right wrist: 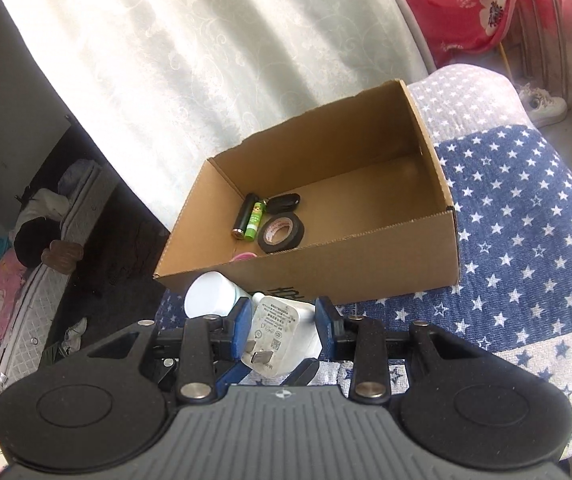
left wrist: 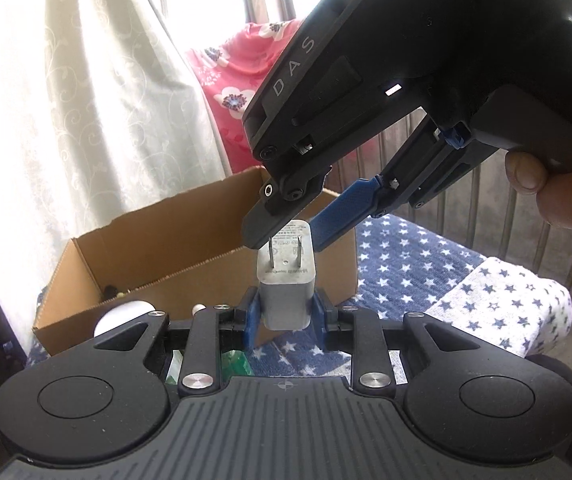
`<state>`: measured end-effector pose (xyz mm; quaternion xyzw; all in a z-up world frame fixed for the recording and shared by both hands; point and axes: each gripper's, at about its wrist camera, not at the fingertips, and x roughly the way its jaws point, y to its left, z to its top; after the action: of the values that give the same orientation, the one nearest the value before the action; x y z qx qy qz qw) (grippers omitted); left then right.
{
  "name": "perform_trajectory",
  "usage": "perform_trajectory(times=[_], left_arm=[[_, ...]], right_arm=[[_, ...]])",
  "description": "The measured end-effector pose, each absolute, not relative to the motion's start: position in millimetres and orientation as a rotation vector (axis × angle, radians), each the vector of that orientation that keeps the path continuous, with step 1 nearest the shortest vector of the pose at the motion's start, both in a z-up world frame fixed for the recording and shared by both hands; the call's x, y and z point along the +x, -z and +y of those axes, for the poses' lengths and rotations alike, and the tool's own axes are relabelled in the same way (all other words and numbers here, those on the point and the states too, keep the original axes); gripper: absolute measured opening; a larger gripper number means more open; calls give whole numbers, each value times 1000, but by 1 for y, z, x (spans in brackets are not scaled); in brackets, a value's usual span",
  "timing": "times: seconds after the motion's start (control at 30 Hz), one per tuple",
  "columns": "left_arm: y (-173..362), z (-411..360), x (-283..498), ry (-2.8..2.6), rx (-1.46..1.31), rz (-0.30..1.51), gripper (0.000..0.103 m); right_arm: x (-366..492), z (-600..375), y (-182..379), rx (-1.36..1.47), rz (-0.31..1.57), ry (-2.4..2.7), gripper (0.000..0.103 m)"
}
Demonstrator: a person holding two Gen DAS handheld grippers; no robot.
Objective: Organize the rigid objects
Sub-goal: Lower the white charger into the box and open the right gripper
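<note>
Left gripper [left wrist: 285,314] is pinching a white charger [left wrist: 286,280] between its blue pads, jaws pressed on the charger's lower body, prongs pointing up and away. The charger is being held in the air just in front of the cardboard box [left wrist: 174,232], above the star-patterned cloth [left wrist: 426,268].

Right gripper [left wrist: 286,236] is coming in from above at the charger's pronged end — jaws spread, one finger on each side of the top, contact not clear. From the right wrist view the same charger [right wrist: 280,332] is sitting between the right gripper's [right wrist: 284,322] blue fingers, with a gap showing on the right side.

The box [right wrist: 366,264] is lying open on the cloth [right wrist: 506,208]; inside are a roll of black tape [right wrist: 280,233], a green battery [right wrist: 255,220], a black battery [right wrist: 245,216] and a small black object [right wrist: 284,201]. A white bottle [right wrist: 210,294] is lying just outside the box's near wall.
</note>
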<state>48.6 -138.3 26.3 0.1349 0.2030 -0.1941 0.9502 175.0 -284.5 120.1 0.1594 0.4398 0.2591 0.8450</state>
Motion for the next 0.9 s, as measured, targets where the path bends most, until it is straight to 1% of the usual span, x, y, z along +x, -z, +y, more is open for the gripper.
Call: perform_trajectory(times=[0.2, 0.33, 0.47, 0.67, 0.77, 0.9], left_arm=[[-68, -126, 60, 378, 258, 383, 26], [-92, -112, 97, 371, 221, 440, 26], [-107, -99, 144, 366, 194, 530, 26], [-100, -92, 229, 353, 155, 707, 26], [-85, -94, 269, 349, 146, 791, 26], [-64, -96, 299, 343, 140, 882, 26]], right_arm=[[179, -268, -164, 290, 846, -594, 38], [208, -250, -181, 279, 847, -630, 37], [248, -229, -184, 279, 873, -659, 36], [322, -202, -160, 289, 974, -661, 36], [352, -195, -137, 294, 1039, -647, 36], [386, -189, -108, 301, 1108, -628, 35]])
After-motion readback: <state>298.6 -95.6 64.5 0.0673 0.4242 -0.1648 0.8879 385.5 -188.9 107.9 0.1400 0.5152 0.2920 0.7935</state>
